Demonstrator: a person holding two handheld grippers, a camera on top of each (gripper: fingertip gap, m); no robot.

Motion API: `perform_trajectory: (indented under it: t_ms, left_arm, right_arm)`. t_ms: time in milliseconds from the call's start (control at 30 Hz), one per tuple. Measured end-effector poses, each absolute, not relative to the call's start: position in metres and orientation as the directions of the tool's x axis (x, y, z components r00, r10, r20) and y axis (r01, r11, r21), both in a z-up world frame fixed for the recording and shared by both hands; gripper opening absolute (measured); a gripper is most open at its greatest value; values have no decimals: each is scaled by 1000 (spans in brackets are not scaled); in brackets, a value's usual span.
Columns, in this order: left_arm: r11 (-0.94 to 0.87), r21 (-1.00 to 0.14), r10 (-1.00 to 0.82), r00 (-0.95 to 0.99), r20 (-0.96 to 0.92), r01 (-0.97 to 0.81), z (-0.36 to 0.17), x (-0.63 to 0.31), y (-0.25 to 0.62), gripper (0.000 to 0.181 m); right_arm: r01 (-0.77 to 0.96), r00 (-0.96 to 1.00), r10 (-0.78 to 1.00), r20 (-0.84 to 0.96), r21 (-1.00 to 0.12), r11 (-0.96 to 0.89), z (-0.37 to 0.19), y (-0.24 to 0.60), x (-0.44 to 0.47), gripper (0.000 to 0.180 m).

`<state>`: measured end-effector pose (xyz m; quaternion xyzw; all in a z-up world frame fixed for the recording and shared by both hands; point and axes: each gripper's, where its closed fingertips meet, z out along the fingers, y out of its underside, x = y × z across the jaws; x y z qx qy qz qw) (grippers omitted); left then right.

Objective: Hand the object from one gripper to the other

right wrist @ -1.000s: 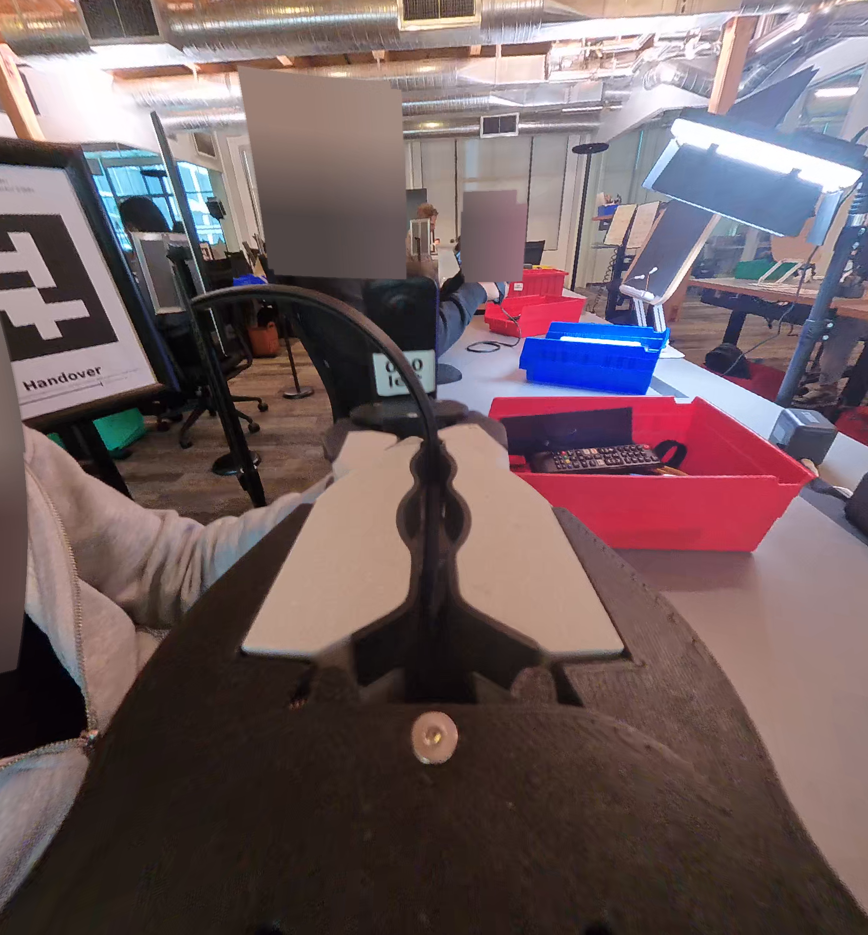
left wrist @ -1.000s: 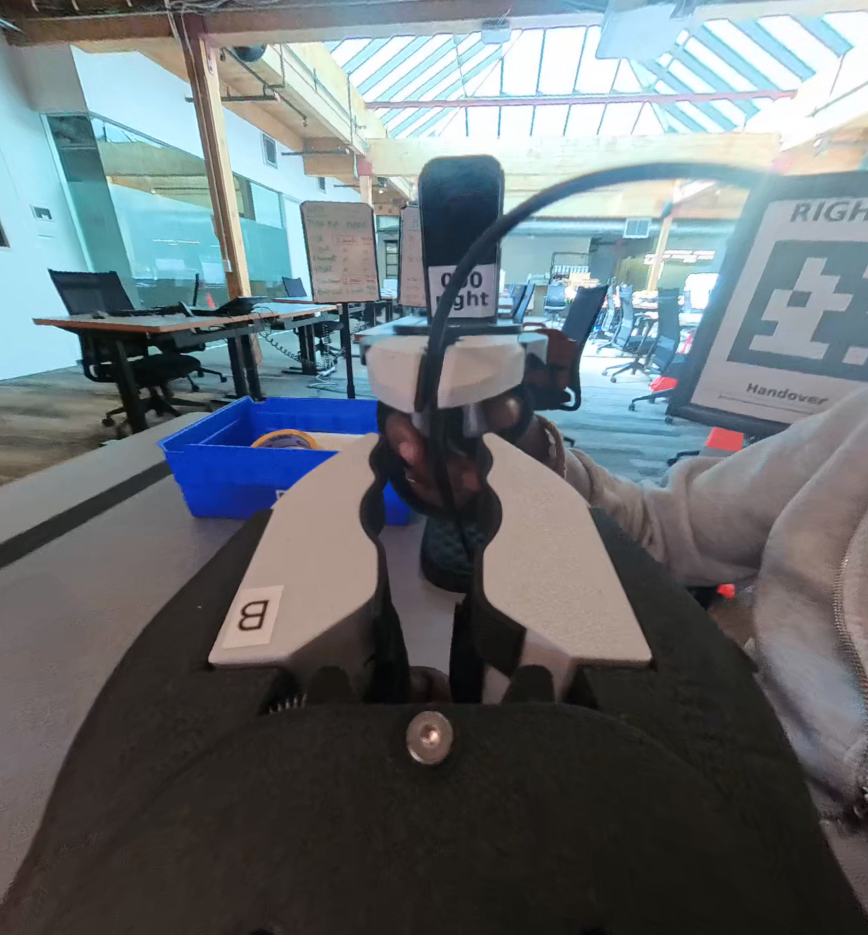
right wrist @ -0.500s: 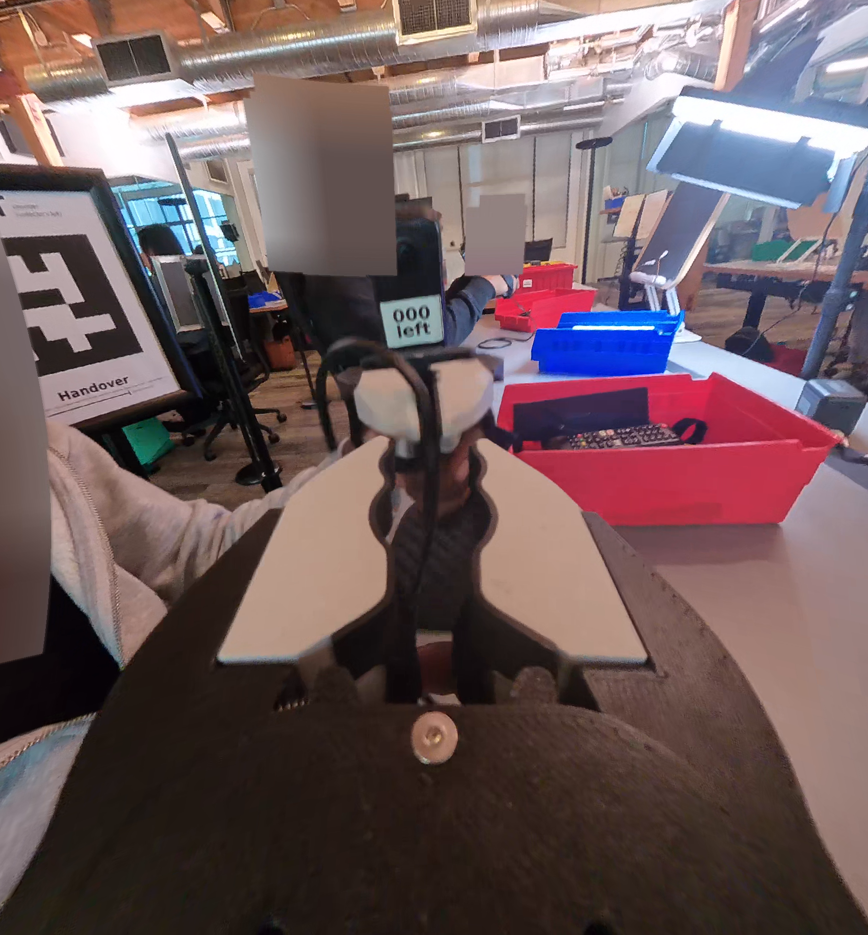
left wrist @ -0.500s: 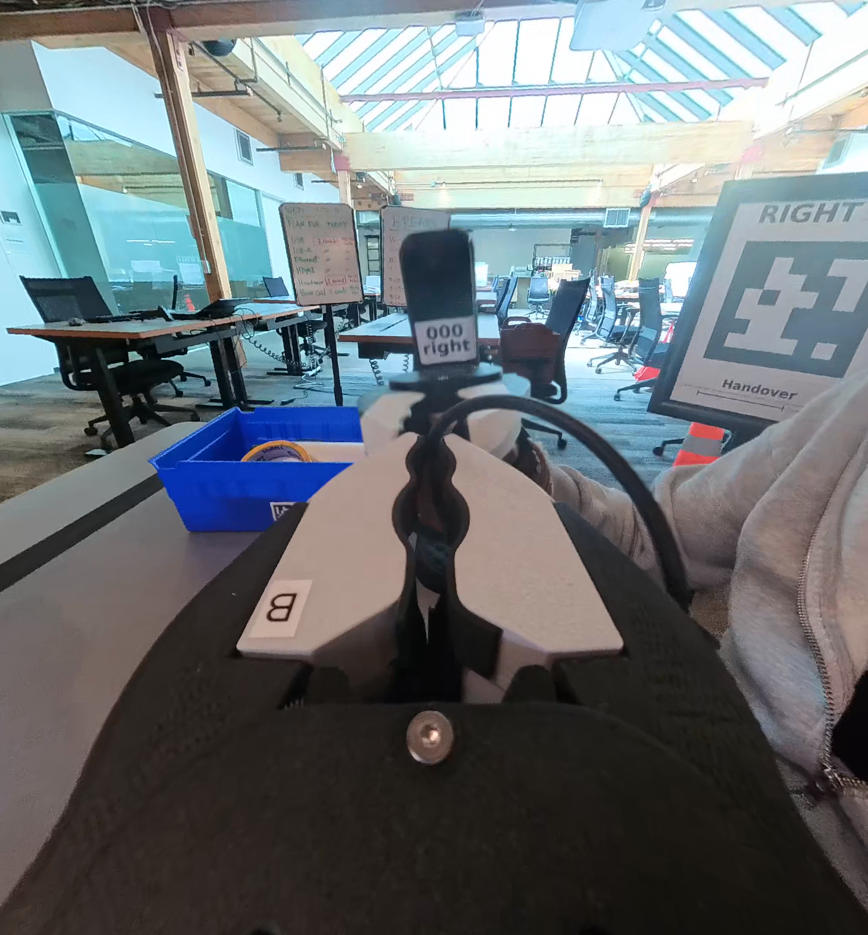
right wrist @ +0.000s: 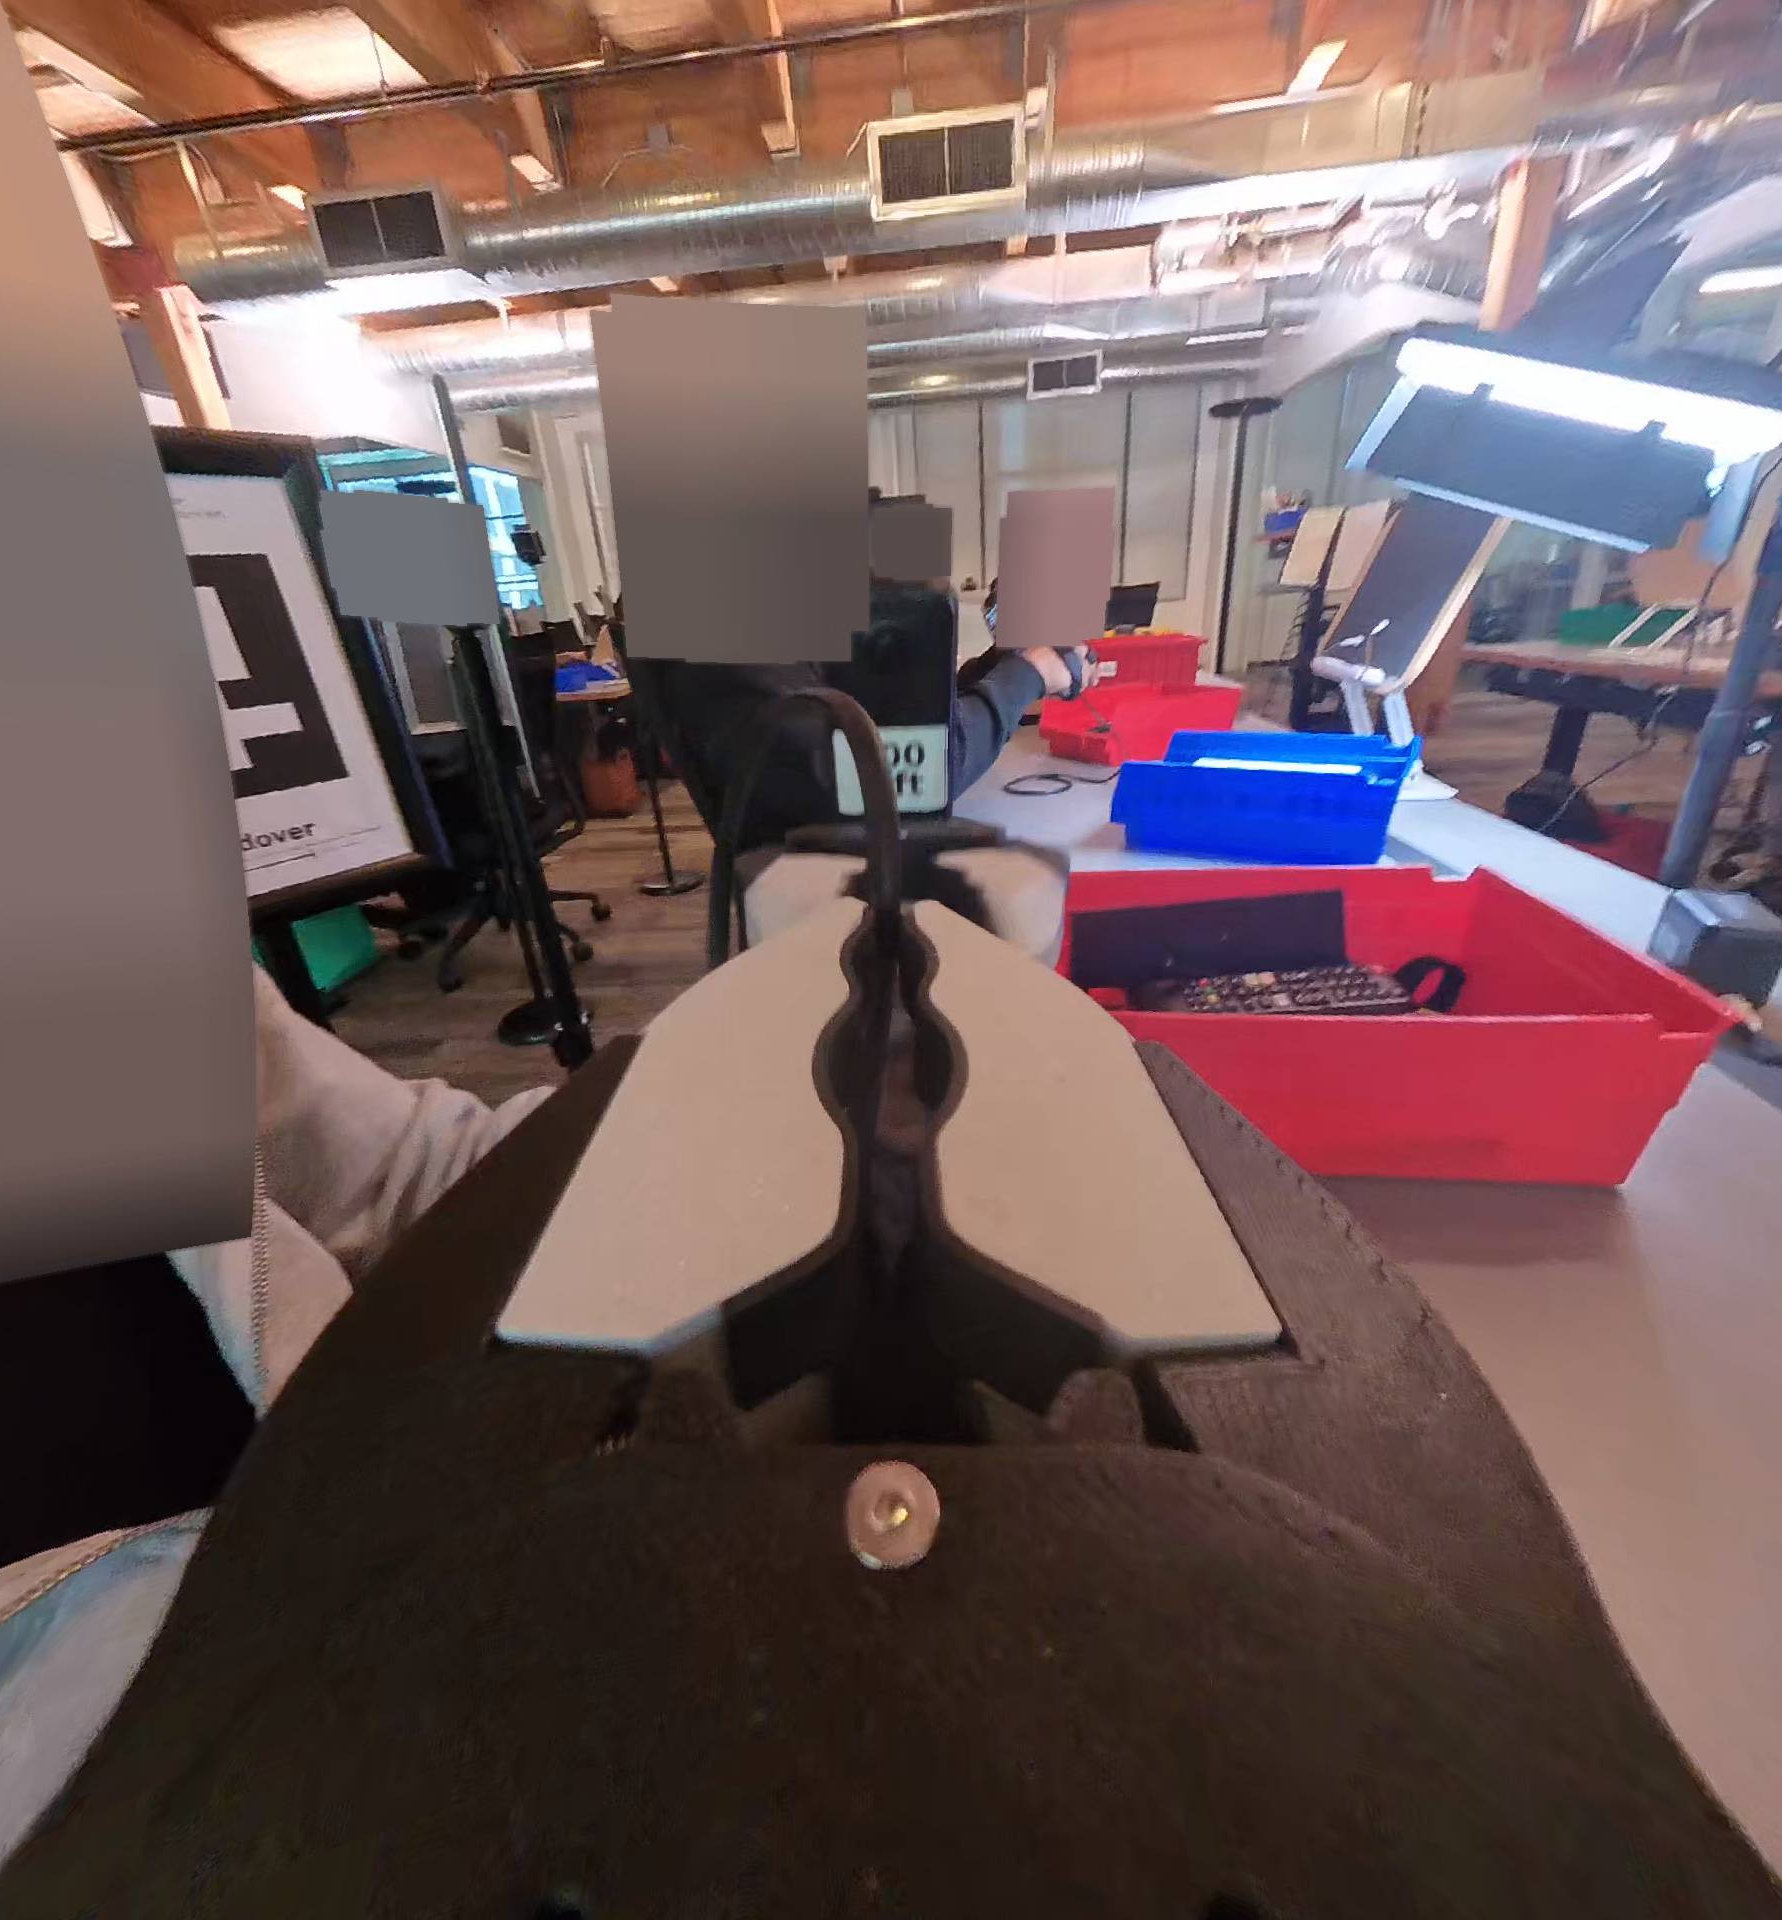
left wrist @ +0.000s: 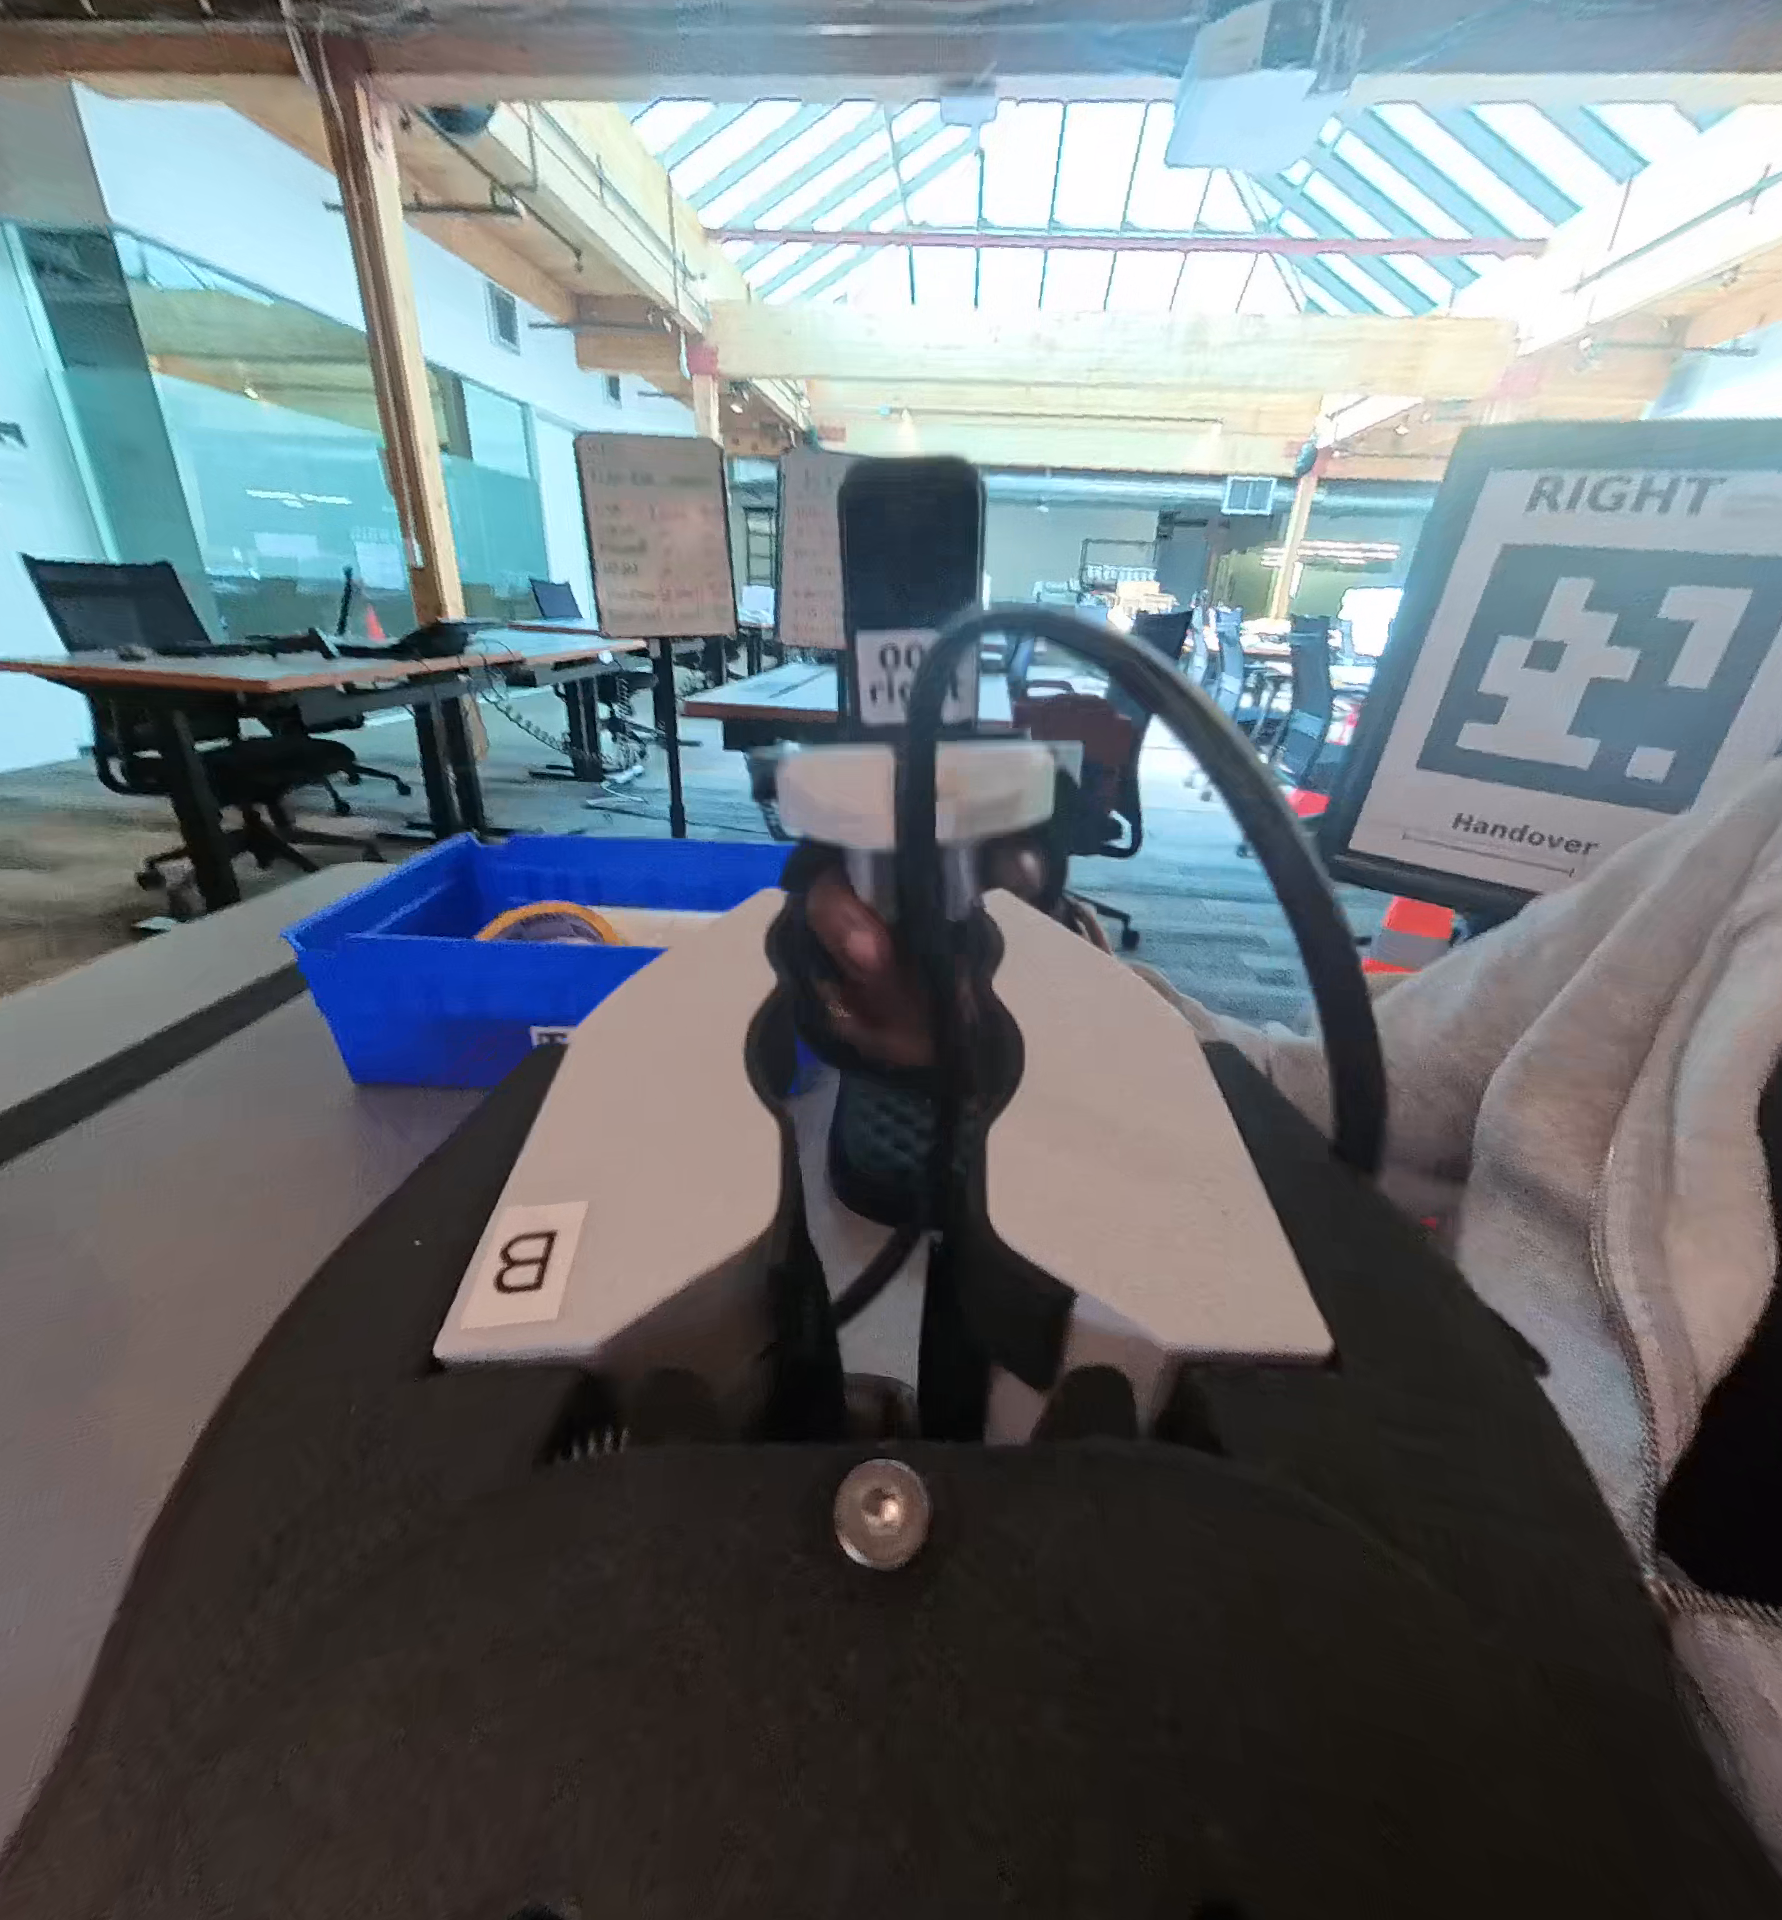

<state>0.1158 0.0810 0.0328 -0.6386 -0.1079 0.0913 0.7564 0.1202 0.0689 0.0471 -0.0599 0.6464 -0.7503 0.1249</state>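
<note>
Grey table [right wrist: 1645, 1351] holds red bin [right wrist: 1386, 1101], blue bin [left wrist: 430, 987].

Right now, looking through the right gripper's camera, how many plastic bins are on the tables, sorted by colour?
Red bins: 3, made up of the near red bin holding a remote control and two far red bins
Blue bin: 1
Total: 4

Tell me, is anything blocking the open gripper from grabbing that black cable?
Nothing visible does. The black cable runs through the gap between the open left gripper's fingers, while the right gripper, facing it, is shut on the cable.
</note>
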Motion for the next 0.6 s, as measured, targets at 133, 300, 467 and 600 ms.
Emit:
perform_trajectory:
  t_ms: [133, 300, 467, 600]
  left_arm:
    - [130, -991, 241, 970, 35, 3, 17, 120, 94, 20]
    - [113, -993, 243, 970, -12, -40, 21, 124, 97, 6]
    - [149, -988, 260, 966, -5, -45, 31, 123, 87, 5]
    - [152, -988, 255, 967, 14, -26, 29, 121, 90, 5]
  right_arm:
    - [81, -968, -248, -41, -985, -151, 54, 66, 123, 4]
    - [43, -976, -217, -4, -984, -174, 57, 66, 125, 11]
    - [44, -979, -205, -19, -992, -117, 30, 69, 122, 41]
    - [59, -971, -233, -47, -997, -45, 6, 59, 127, 41]
